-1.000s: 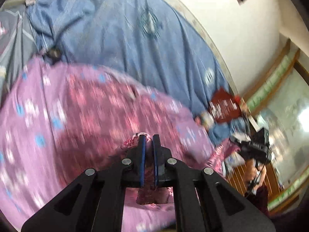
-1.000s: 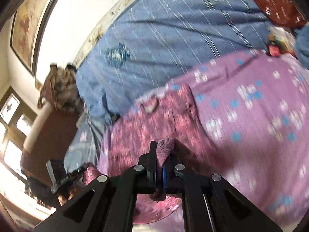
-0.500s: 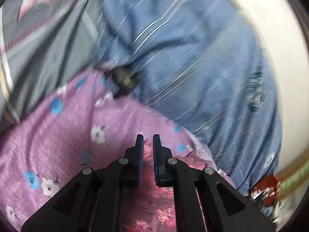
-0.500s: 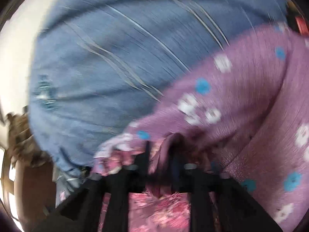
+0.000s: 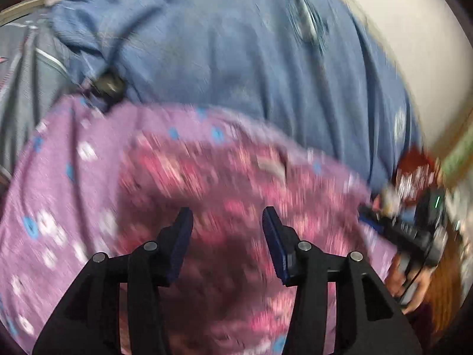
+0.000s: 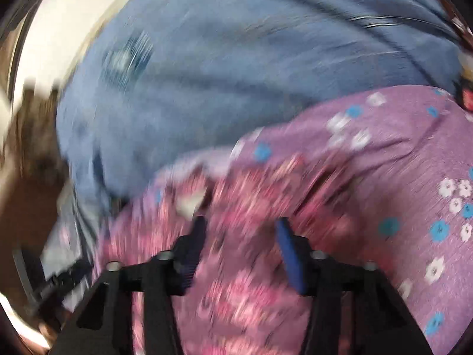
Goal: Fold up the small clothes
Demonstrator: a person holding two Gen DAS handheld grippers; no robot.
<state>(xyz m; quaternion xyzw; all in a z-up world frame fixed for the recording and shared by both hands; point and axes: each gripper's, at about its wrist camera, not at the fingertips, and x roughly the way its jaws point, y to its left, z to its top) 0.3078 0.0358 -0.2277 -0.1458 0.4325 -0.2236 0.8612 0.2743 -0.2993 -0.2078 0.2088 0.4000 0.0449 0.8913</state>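
A small pink floral garment (image 5: 224, 195) lies flat on a purple flowered sheet (image 5: 59, 183); it also shows in the right wrist view (image 6: 254, 207), on the same sheet (image 6: 414, 153). My left gripper (image 5: 227, 222) is open and empty just above the garment. My right gripper (image 6: 241, 230) is open and empty above the garment too. Both views are blurred by motion. The right gripper's body (image 5: 414, 230) shows at the right edge of the left wrist view.
A blue striped quilt (image 5: 251, 53) covers the bed beyond the purple sheet, also in the right wrist view (image 6: 236, 68). A grey cloth (image 5: 26, 82) lies at the left. A red item (image 5: 414, 171) and a white wall (image 5: 414, 44) are at the right.
Both grippers held the pink garment's edge, carried it forward over the garment, then opened and let go. Both have drawn back and now hover above the folded garment.
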